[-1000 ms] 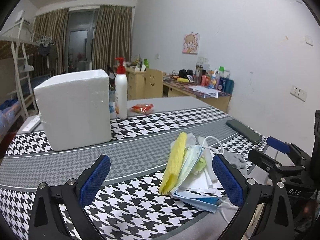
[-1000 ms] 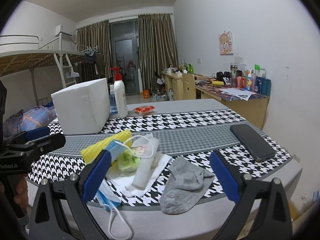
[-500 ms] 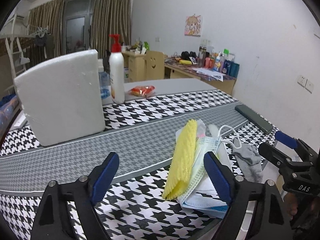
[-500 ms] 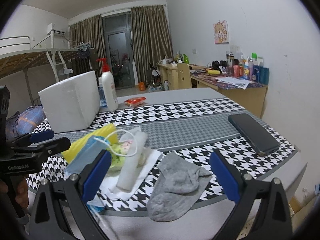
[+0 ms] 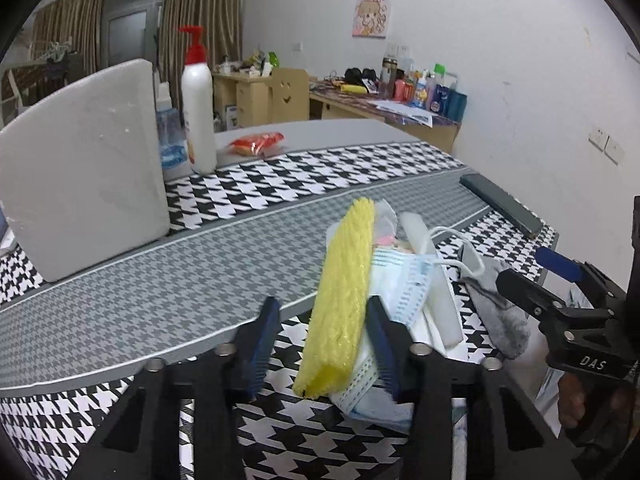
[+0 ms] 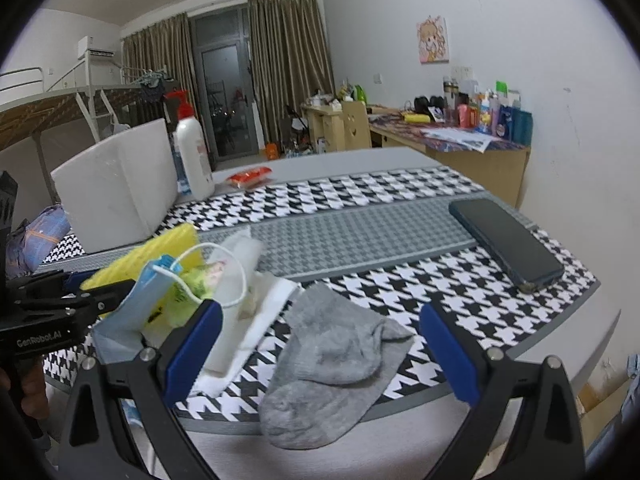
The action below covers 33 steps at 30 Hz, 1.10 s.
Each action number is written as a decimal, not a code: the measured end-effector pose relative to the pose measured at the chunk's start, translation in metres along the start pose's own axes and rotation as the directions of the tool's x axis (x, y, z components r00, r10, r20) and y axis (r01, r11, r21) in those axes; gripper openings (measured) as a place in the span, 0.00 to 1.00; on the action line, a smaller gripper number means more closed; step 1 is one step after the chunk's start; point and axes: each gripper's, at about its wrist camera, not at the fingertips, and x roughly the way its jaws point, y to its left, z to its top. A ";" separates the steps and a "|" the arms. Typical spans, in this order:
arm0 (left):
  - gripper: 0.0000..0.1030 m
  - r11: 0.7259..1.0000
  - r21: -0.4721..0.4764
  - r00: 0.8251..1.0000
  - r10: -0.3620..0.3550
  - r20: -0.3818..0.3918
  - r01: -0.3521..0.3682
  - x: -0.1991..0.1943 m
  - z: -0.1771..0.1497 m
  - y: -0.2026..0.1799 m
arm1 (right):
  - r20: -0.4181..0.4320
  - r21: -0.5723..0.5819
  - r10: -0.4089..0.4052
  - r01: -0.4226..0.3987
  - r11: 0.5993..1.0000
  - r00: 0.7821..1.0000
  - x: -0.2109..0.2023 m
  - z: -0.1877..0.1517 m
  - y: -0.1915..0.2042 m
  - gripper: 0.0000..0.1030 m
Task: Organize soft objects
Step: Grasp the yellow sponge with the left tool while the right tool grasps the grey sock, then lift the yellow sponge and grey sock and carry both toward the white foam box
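- The flat yellow sponge cloth stands on its long edge at the left of a heap of soft things on the near part of the houndstooth-patterned black, white and grey tablecloth.
- The left gripper has its blue-padded jaws around the near end of the yellow cloth: the right pad is pressed between it and the light blue pleated face mask, while the left pad stands a little apart from the cloth, so the jaws are not fully clamped.
- The left wrist view shows the heap edge-on; the right wrist view shows it from the side, where a green-printed plastic packet and a white foam roll appear behind the mask's white ear loop, all on a white folded cloth.
- The crumpled grey sock lies just right of the heap, between the wide-apart jaws of the right gripper, which touch nothing.
- Only the right wrist view shows the whole dark smartphone, well apart at the right.
- Farther back stand a white foam box, a white pump bottle with a red top and a red snack packet.
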 end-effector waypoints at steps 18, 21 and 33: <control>0.11 0.999 -0.017 0.999 -0.050 -0.006 0.050 -0.004 -0.003 0.002 | -0.130 -0.066 -0.059 0.051 0.996 0.990 0.022 -0.019 0.000 0.64; 0.11 0.998 -0.023 0.998 -0.057 0.004 0.057 -0.008 -0.005 0.004 | -0.132 -0.092 -0.059 0.047 0.995 0.990 0.020 -0.020 0.005 0.50; 0.11 0.995 -0.021 0.992 -0.096 0.080 0.098 -0.037 -0.004 0.002 | -0.116 -0.063 -0.030 0.023 0.998 0.993 0.010 -0.016 0.004 0.18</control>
